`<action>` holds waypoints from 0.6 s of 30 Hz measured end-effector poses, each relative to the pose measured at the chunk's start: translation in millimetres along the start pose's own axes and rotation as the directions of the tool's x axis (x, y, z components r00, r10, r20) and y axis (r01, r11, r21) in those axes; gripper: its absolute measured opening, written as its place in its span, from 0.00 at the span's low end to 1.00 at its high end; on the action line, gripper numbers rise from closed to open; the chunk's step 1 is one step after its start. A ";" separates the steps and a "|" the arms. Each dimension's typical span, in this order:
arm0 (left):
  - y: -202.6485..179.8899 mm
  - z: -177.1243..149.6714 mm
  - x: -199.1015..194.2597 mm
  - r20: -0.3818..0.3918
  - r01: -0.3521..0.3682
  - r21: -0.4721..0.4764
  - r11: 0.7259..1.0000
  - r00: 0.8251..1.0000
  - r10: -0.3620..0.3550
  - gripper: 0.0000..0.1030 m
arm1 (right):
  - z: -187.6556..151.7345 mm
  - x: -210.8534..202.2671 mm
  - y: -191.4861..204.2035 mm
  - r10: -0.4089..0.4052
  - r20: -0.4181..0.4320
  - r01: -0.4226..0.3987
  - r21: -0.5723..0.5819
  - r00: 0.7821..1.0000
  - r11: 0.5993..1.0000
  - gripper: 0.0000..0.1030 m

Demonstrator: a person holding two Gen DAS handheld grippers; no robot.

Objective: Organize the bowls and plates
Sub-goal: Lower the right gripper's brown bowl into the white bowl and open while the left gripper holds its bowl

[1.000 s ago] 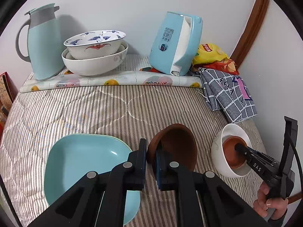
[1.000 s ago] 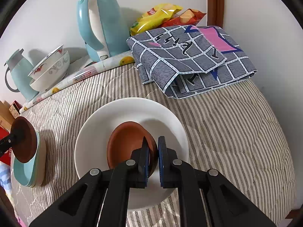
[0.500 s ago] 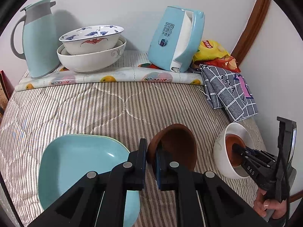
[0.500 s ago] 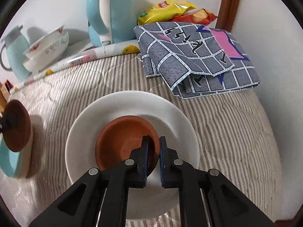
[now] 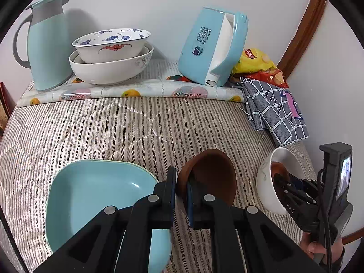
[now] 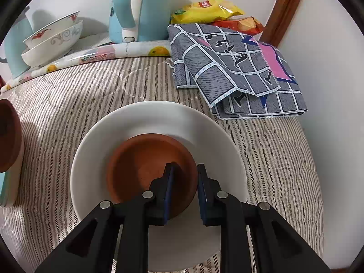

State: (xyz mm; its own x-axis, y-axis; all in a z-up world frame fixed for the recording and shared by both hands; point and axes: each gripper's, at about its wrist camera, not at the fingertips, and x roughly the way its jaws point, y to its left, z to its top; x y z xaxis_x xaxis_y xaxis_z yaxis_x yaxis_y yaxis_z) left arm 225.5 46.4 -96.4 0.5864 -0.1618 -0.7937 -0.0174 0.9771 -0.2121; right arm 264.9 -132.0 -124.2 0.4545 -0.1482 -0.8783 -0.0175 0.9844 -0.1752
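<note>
A brown bowl (image 5: pixel 209 177) is pinched by its rim in the left claw (image 5: pixel 181 188), held just beside the teal plate (image 5: pixel 95 195) on the striped bed (image 5: pixel 113 127). The right claw (image 6: pixel 184 182) is parted, its fingers straddling the rim of a second brown bowl (image 6: pixel 145 166), seemingly without contact, which is seated inside the white bowl (image 6: pixel 127 127).

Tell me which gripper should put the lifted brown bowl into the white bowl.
Left. The left gripper is shut on the lifted brown bowl; the right gripper is open around the rim of the other brown bowl in the white bowl.
</note>
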 end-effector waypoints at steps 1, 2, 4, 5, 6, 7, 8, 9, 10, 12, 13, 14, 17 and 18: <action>0.3 -0.2 -0.9 0.002 0.000 -0.001 1.000 1.000 0.000 0.08 | 0.4 0.7 -0.2 0.000 0.000 0.000 -0.001 1.000 1.000 0.20; 0.4 -0.5 -2.1 0.004 0.000 0.001 1.000 1.000 0.000 0.08 | 0.5 0.8 0.1 0.001 0.003 -0.001 -0.008 1.000 1.000 0.21; 0.8 -0.8 -4.4 0.006 0.000 0.005 1.000 1.000 0.000 0.08 | 0.5 0.2 0.5 -0.004 0.011 0.004 -0.012 1.000 1.000 0.26; 1.3 -0.7 -5.8 0.008 -0.001 0.005 1.000 1.000 0.001 0.08 | 0.3 -0.4 -0.1 0.006 0.014 -0.006 -0.010 1.000 1.000 0.27; 1.7 -0.6 -7.4 0.010 -0.002 0.004 1.000 1.000 0.002 0.08 | 0.0 -1.2 -0.2 0.016 0.016 -0.016 -0.009 1.000 1.000 0.28; 2.2 -0.4 -9.0 0.013 -0.003 0.005 1.000 1.000 0.003 0.08 | 0.1 -1.8 -0.1 0.018 0.019 -0.018 -0.007 1.000 1.000 0.31; 2.3 -0.4 -10.8 0.016 -0.003 0.005 1.000 1.000 0.003 0.08 | -0.2 -3.4 -0.2 0.019 0.023 -0.019 -0.007 1.000 1.000 0.32; 2.1 -0.3 -12.3 0.017 -0.003 0.006 1.000 1.000 0.003 0.08 | -0.6 -5.5 -0.2 0.017 0.029 -0.016 -0.005 0.999 1.000 0.36; 1.7 -0.2 -13.8 0.018 -0.003 0.007 1.000 1.000 0.003 0.08 | -0.5 -7.4 -0.3 0.014 0.034 -0.014 -0.001 0.999 1.000 0.42; 0.8 -0.4 -16.0 0.021 -0.002 0.011 1.000 1.000 0.002 0.08 | -1.1 -14.3 -2.4 0.025 0.054 -0.025 0.010 0.998 1.000 0.43; -0.4 -0.9 -17.8 0.024 -0.001 0.012 1.000 1.000 0.001 0.08 | -1.5 -17.8 -3.8 0.029 0.063 -0.031 0.018 0.998 0.999 0.43; -1.2 -1.1 -18.8 0.025 -0.002 0.012 1.000 1.000 0.001 0.08 | -1.6 -20.8 -5.4 0.034 0.068 -0.036 0.025 0.997 0.999 0.43; -4.9 -3.0 -23.4 0.030 -0.002 0.015 1.000 1.000 0.001 0.08 | -2.8 -30.5 -10.3 0.058 0.083 -0.062 0.047 0.995 0.997 0.43; -6.8 -3.7 -24.8 0.030 0.000 0.017 1.000 1.000 0.000 0.08 | -3.6 -33.6 -11.3 0.062 0.089 -0.067 0.052 0.994 0.996 0.43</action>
State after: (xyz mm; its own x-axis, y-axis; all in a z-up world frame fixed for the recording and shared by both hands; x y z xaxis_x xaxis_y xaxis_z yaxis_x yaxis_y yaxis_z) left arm 208.1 43.3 -77.4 0.6106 -0.1577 -0.7761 -0.0042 0.9793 -0.2022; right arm 246.6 -138.5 -94.3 0.5298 -0.0780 -0.8445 -0.0012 0.9957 -0.0928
